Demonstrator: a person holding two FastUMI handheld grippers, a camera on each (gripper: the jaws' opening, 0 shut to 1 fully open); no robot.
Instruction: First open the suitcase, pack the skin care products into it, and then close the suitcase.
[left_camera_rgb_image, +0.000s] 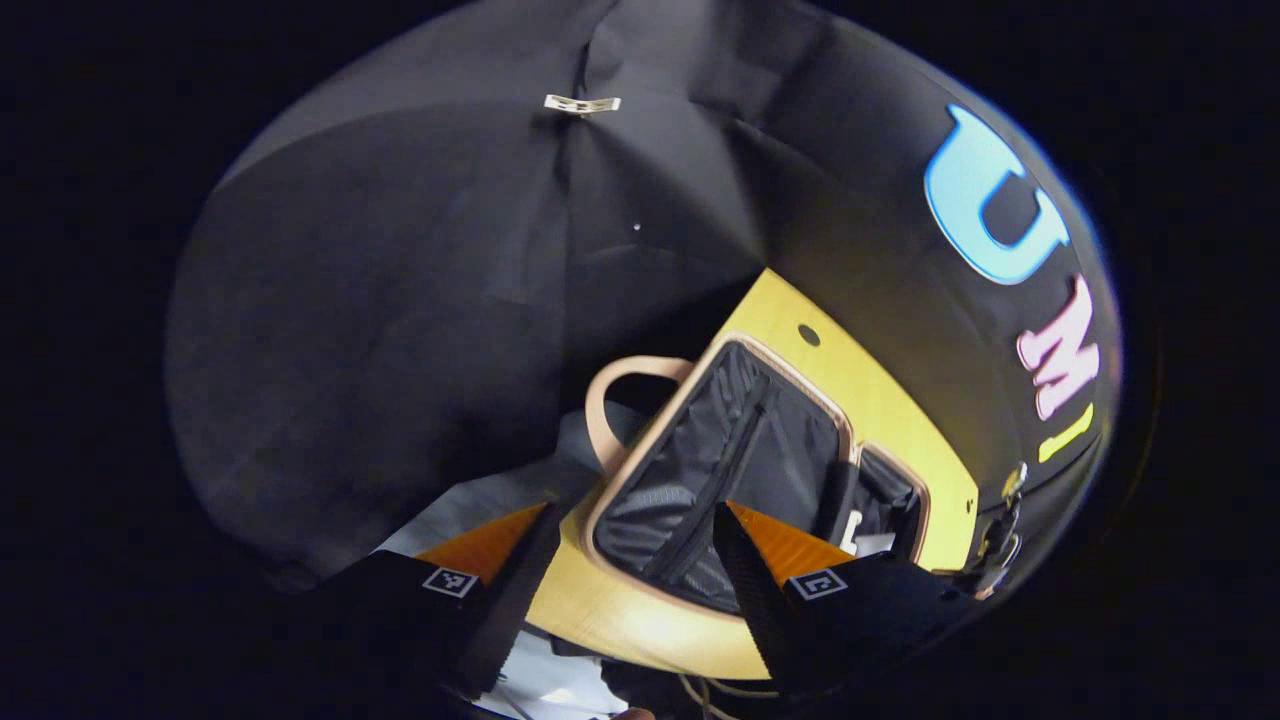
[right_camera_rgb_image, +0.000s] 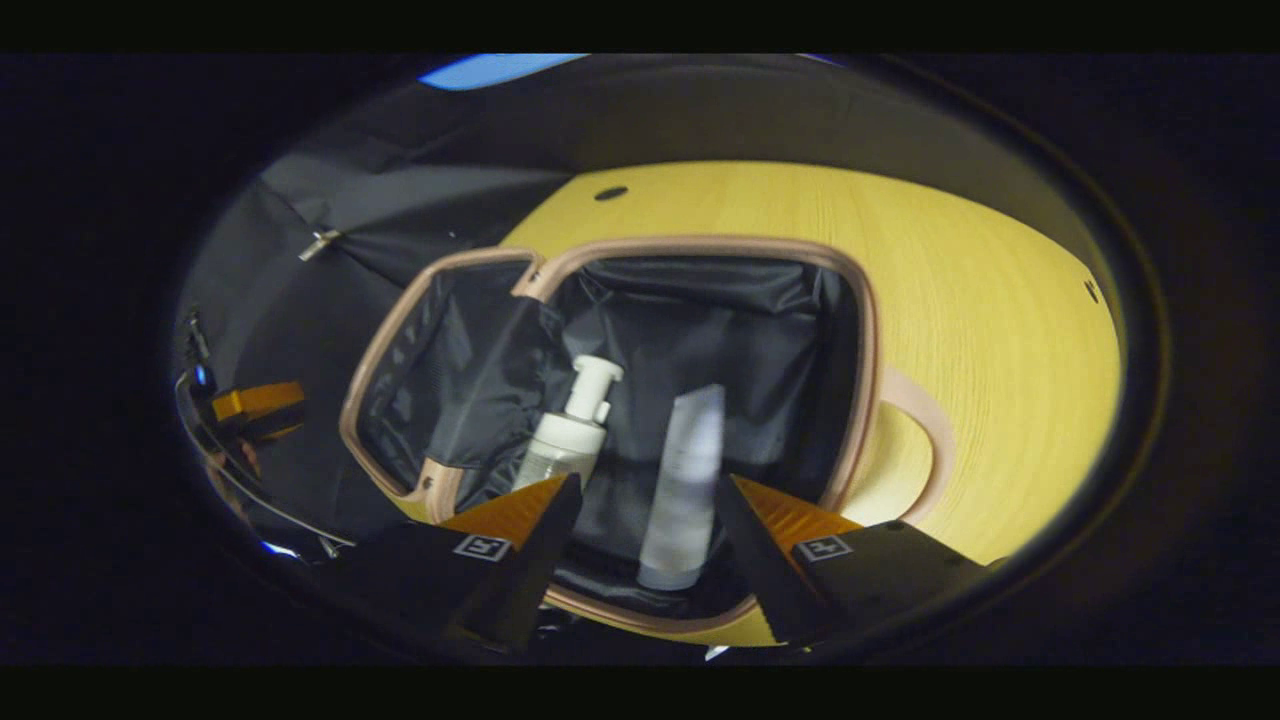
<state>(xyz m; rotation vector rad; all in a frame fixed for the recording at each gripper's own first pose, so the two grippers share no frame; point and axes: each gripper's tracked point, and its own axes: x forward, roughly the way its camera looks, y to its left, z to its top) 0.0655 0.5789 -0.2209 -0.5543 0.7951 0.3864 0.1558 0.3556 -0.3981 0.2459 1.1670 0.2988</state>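
The suitcase (right_camera_rgb_image: 866, 330) lies open on the yellow table, showing a beige rim and black lining. In its nearer half a white pump bottle (right_camera_rgb_image: 573, 432) stands up. Beside it is a pale slim bottle (right_camera_rgb_image: 684, 490), blurred, in the gap between my right gripper's (right_camera_rgb_image: 648, 485) open fingers, which do not press on it. In the left gripper view my left gripper (left_camera_rgb_image: 635, 515) is open over the suitcase (left_camera_rgb_image: 700, 450), above its half with the zip pocket, holding nothing. The beige handle (left_camera_rgb_image: 625, 385) sticks out to the left.
The wooden table (right_camera_rgb_image: 950, 300) runs wide to the right of the suitcase, with a small dark hole (right_camera_rgb_image: 610, 192) near its far edge. The left gripper (right_camera_rgb_image: 255, 400) shows orange at the far left of the right gripper view. Black cloth walls surround the table.
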